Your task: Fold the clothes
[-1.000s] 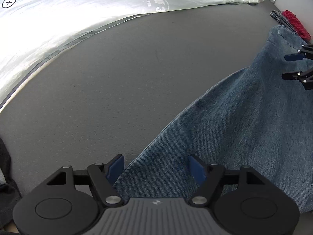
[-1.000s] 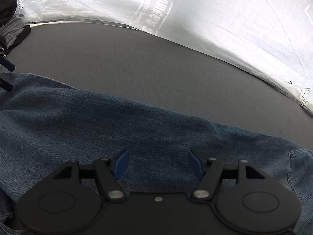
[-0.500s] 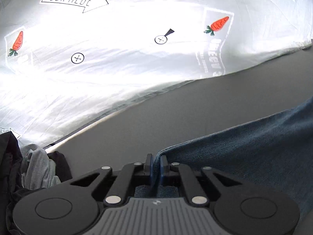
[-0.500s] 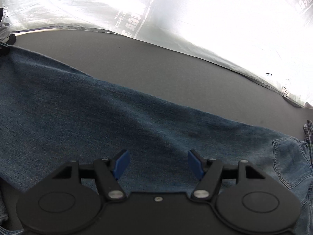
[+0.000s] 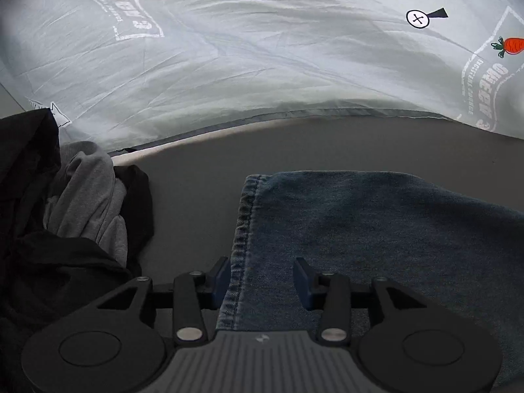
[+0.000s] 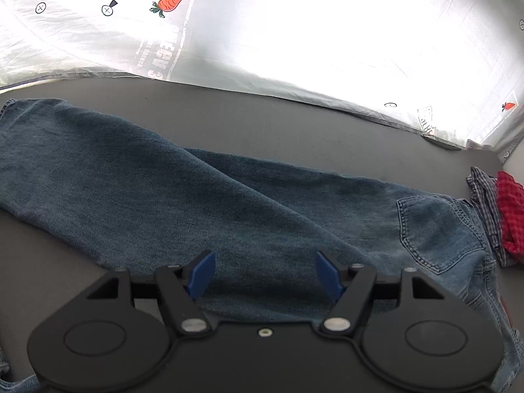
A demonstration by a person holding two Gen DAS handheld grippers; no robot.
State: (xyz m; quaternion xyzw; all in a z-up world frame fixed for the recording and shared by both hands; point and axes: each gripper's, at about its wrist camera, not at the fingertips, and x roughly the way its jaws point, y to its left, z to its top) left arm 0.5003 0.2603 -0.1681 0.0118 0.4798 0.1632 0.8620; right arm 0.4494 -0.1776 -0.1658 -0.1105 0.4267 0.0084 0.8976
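jeans (image 6: 229, 203) under right gripper (image 6: 265, 275) (jaws apart)

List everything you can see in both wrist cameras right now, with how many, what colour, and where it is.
jeans: one pair, blue denim, spread across the table, leg hem toward the left gripper
table: one, dark grey, under all the clothes
backdrop sheet: one, white with carrot prints and markers, behind the table
clothes heap: one pile, black and grey, left end of the table
checked garments: two, one red and one dark plaid, right end beside the jeans' waist
left gripper: one, black with blue pads, open over the hem
right gripper: one, black with blue pads, open over the leg
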